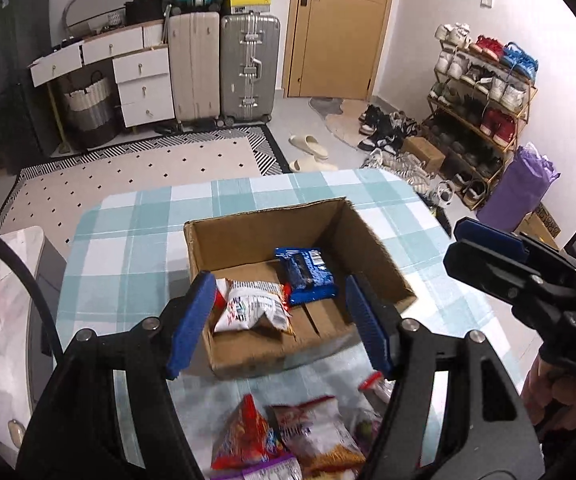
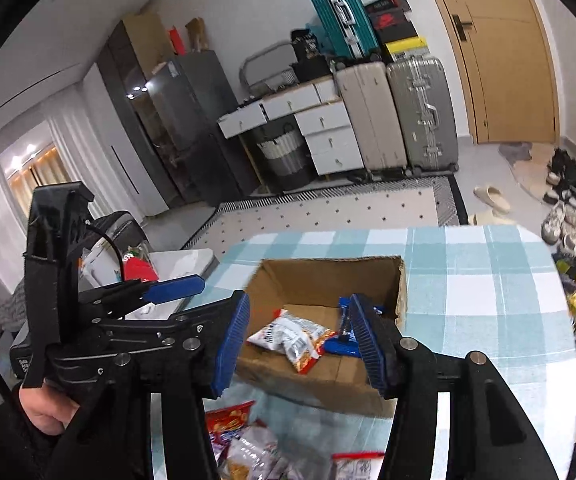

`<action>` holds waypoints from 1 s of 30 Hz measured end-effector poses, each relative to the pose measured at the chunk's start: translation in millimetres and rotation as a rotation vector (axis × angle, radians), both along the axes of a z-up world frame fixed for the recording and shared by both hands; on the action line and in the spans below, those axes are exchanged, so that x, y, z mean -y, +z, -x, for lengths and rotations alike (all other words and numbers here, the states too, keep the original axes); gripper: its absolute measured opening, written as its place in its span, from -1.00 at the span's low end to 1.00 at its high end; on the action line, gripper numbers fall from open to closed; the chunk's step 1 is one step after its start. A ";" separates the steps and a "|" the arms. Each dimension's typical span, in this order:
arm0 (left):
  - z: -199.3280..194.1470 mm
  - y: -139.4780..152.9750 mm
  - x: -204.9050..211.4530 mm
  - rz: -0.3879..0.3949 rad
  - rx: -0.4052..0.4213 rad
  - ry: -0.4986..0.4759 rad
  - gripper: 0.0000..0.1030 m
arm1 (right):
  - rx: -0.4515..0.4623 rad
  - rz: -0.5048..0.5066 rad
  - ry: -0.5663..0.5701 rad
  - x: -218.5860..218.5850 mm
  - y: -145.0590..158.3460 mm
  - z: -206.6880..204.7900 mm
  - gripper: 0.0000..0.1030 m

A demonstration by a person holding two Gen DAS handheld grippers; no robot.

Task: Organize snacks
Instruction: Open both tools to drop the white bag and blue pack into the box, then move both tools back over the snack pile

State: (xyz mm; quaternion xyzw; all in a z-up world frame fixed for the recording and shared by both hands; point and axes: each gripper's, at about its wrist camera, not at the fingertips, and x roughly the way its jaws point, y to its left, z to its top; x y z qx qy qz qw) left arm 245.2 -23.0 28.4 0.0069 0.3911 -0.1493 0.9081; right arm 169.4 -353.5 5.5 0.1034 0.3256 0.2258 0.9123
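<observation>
Checked blue-and-white cloth covers the table (image 1: 135,240); on it sits an open cardboard box (image 1: 247,236), holding a white snack bag (image 1: 249,308) beside a blue packet (image 1: 308,276); more snack packets (image 1: 288,436) lie heaped on the cloth just in front of the box; left gripper (image 1: 279,320) and right gripper (image 2: 300,344) hang above, jaws spread, pinching nothing.

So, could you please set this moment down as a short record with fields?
surface: table with checked cloth
container: open cardboard box
in box: white snack bag; blue snack packet
outside box: loose snack packets at near edge
left gripper: open, empty
right gripper: open, empty
</observation>
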 end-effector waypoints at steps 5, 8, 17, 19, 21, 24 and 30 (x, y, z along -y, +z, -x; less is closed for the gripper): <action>39.6 28.7 -7.0 0.006 0.054 0.016 0.46 | 0.066 0.018 0.017 -5.0 23.2 38.0 0.03; 67.4 44.4 -10.4 0.007 0.091 0.015 0.49 | 0.090 0.009 0.025 -7.0 35.4 58.4 0.03; 149.1 69.5 -23.3 0.013 0.183 0.012 0.57 | 0.181 0.002 0.044 -13.3 55.5 126.1 0.27; 167.8 69.5 -29.8 0.036 0.181 0.020 0.58 | 0.197 0.006 0.045 -14.7 55.4 139.4 0.27; 184.3 65.8 -33.7 0.045 0.176 0.025 0.58 | 0.207 0.005 0.048 -15.0 52.6 153.6 0.28; 218.3 59.3 -38.7 0.038 0.205 0.030 0.61 | 0.217 0.001 0.037 -12.8 45.9 173.7 0.44; 248.4 36.2 -54.9 0.060 0.210 0.081 0.64 | 0.221 -0.012 0.014 -6.8 22.3 204.2 0.52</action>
